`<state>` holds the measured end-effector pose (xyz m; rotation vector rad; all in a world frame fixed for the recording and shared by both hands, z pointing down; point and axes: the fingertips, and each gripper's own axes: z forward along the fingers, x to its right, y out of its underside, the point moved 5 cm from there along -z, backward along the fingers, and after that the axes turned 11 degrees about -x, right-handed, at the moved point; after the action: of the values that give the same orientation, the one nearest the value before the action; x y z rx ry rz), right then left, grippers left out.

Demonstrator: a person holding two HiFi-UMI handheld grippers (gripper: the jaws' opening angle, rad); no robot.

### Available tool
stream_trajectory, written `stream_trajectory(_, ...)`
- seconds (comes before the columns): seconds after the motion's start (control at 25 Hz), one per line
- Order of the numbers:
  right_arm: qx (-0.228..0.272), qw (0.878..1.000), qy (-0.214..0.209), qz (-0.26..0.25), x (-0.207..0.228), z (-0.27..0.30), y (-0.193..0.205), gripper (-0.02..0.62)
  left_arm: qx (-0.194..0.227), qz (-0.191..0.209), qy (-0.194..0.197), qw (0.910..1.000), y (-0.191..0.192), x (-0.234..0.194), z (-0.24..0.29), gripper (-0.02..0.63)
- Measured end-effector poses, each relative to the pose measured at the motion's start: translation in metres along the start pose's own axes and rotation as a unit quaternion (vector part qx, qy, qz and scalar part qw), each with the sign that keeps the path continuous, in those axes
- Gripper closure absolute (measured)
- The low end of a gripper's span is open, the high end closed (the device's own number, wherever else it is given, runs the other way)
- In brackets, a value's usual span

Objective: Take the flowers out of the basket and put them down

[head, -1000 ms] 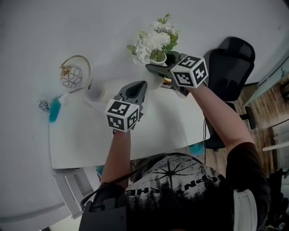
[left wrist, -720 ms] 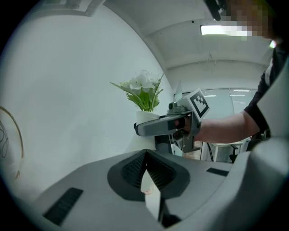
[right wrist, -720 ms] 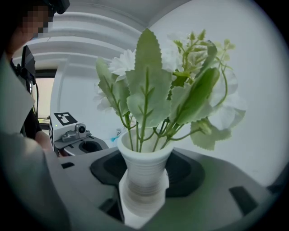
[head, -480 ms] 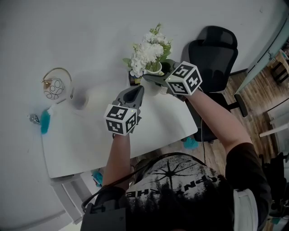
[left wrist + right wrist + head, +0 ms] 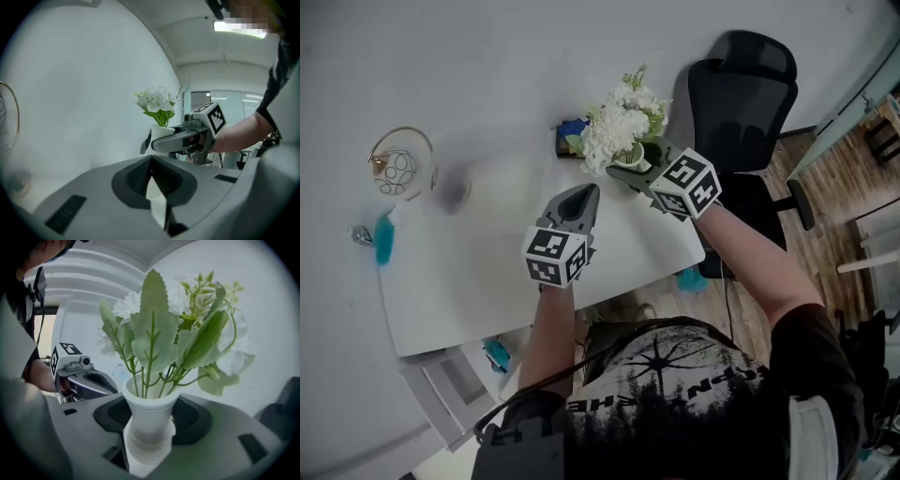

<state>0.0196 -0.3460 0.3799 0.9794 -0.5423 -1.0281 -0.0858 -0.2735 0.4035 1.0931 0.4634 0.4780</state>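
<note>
- Far to the left on the white table point(image 5: 487, 281), a gold wire basket point(image 5: 394, 167) stands by the wall, with a teal object point(image 5: 382, 239) lying just in front of it.
- Beside the basket sits a small grey round thing point(image 5: 455, 190), too blurred to identify.
- Near the middle of the table, the left gripper point(image 5: 578, 195) hovers with its jaws closed tip to tip; its own view shows nothing between them point(image 5: 151, 161).
- Behind it, at the table's far edge, lies a small blue item point(image 5: 572, 134), which cannot be made out further.
- Just right of that, the flowers point(image 5: 619, 127), white blooms with green leaves, stand upright in a ribbed white vase point(image 5: 633, 157), well apart from the basket.
- Clamped on both sides of that vase point(image 5: 150, 413), the right gripper point(image 5: 619, 171) holds it near the table's far right corner; whether its base touches the tabletop cannot be told.
- Beyond the corner, a black office chair point(image 5: 741, 103) stands on a wooden floor point(image 5: 853, 178).
</note>
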Motion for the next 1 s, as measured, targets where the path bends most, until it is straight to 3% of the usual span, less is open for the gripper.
stream_trajectory(0.28,-0.013,1.0,0.018,-0.003,-0.003,0.024,0.061,0.347,-0.02,-0.019,-0.015,0.9995,0.043,-0.004,0.01,0.595)
stream_trajectory(0.56,-0.014,0.999,0.035,0.013,-0.006,0.047,0.11,0.347,-0.05,-0.048,-0.003,0.9976,0.093,0.003,0.03,0.595)
stream_trajectory(1.0,0.018,0.997,0.043,0.054,0.007,0.063,0.121,0.347,-0.072,-0.067,0.024,0.9948,0.115,0.013,0.054,0.595)
